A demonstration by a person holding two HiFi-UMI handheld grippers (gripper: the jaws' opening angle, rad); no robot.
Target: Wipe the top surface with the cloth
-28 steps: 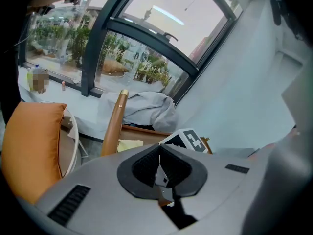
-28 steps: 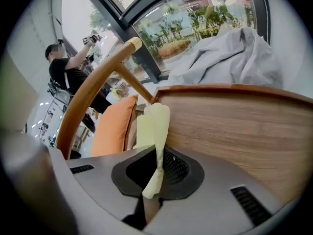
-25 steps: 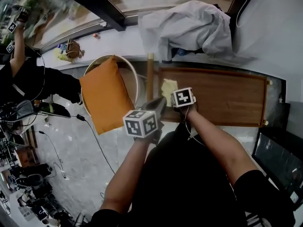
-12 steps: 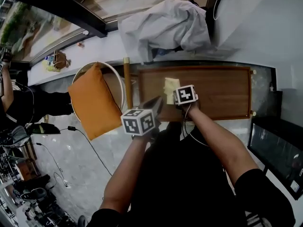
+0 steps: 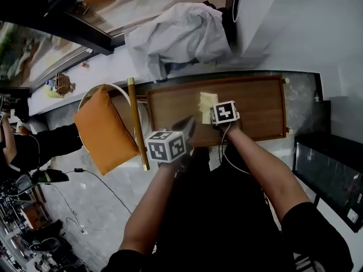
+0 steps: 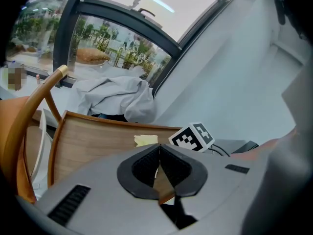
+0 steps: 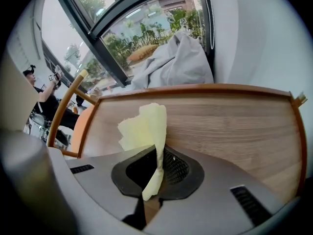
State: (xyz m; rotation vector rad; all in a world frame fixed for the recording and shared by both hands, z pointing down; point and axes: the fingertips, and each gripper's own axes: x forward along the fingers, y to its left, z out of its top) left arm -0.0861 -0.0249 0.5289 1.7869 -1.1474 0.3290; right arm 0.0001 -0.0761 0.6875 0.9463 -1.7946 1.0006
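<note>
A pale yellow cloth (image 5: 206, 105) (image 7: 145, 127) lies on the wooden table top (image 5: 255, 109) (image 7: 230, 126), and my right gripper (image 5: 214, 116) (image 7: 157, 168) is shut on its near end. The cloth's free part fans out ahead of the jaws onto the wood. The same cloth (image 6: 145, 140) shows beyond my left gripper (image 6: 159, 168), which is shut with nothing between its jaws. In the head view my left gripper (image 5: 186, 130) hovers at the table's near edge, just left of the right one.
A grey garment (image 5: 176, 35) (image 7: 176, 62) is heaped beyond the table's far edge, by the window. A round wooden chair (image 5: 134, 123) with an orange cushion (image 5: 102, 130) stands left of the table. A dark screen (image 5: 332, 180) sits at the right. A person (image 5: 34, 146) is at far left.
The head view has swung left, so the table now sits more central. The right gripper with the cloth has moved a little further over the table top; the left gripper stays at the near edge.
</note>
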